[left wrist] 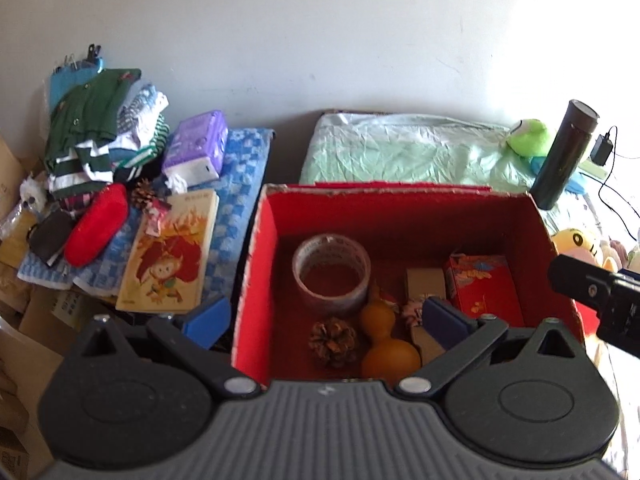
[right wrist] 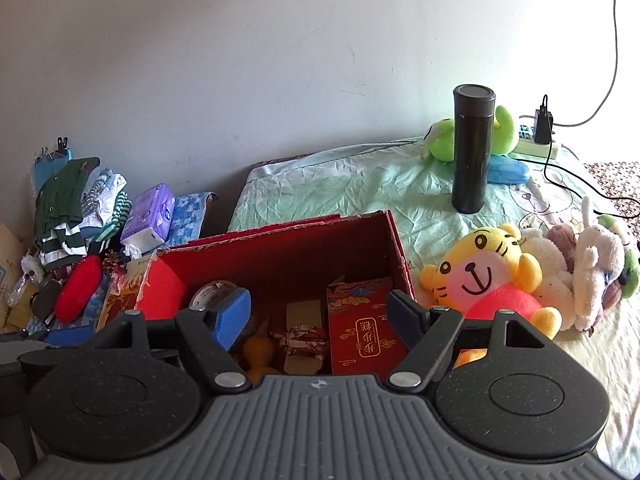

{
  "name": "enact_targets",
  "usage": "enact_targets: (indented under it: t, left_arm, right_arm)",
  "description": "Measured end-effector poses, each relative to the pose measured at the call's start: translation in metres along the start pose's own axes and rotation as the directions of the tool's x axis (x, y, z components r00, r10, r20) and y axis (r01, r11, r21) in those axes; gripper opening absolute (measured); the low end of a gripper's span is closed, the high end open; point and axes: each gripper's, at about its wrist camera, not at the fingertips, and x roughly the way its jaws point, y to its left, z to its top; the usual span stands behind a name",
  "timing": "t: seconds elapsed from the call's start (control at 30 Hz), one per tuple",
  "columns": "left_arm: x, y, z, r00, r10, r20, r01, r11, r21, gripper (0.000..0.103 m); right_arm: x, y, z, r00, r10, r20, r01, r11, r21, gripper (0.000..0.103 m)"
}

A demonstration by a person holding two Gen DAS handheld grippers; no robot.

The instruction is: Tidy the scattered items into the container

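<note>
A red cardboard box stands open on the bed. Inside lie a tape roll, a pine cone, an orange gourd, a red packet and a small tan box. My left gripper hovers open over the box's near-left corner, holding nothing. My right gripper is open above the box's near side, also holding nothing. Outside, to the left, lie a picture book, a red pouch, a second pine cone and a purple tissue pack.
Folded clothes pile up at far left on a blue checked cloth. A dark flask stands behind the box, with a green frog toy and a power strip. Plush toys, one a yellow tiger, lie right of the box.
</note>
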Motion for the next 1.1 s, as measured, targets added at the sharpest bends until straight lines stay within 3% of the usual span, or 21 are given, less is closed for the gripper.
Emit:
enact_targets:
  t: [0.33, 0.53, 0.9, 1.1]
  left_arm:
    - [0.017, 0.005, -0.003, 1.000, 0.002, -0.016, -0.002, 1.000, 0.002, 0.102]
    - [0.035, 0.009, -0.001, 0.998, -0.006, -0.064, 0.005, 1.000, -0.015, 0.102]
    - [0.056, 0.000, 0.002, 0.994, -0.003, -0.105, 0.002, 1.000, -0.009, 0.102]
    - [0.063, 0.002, -0.003, 0.992, 0.005, -0.128, -0.007, 1.000, -0.016, 0.102]
  right_arm:
    - [0.027, 0.001, -0.003, 0.999, -0.015, -0.048, 0.015, 1.000, -0.006, 0.077]
    - [0.041, 0.008, -0.001, 0.998, -0.007, -0.068, 0.005, 1.000, -0.030, 0.077]
    - [0.060, 0.004, 0.000, 0.993, -0.054, -0.103, 0.048, 0.997, -0.058, 0.078]
    - [0.068, 0.004, -0.004, 0.990, -0.003, -0.141, -0.001, 1.000, -0.031, 0.078]
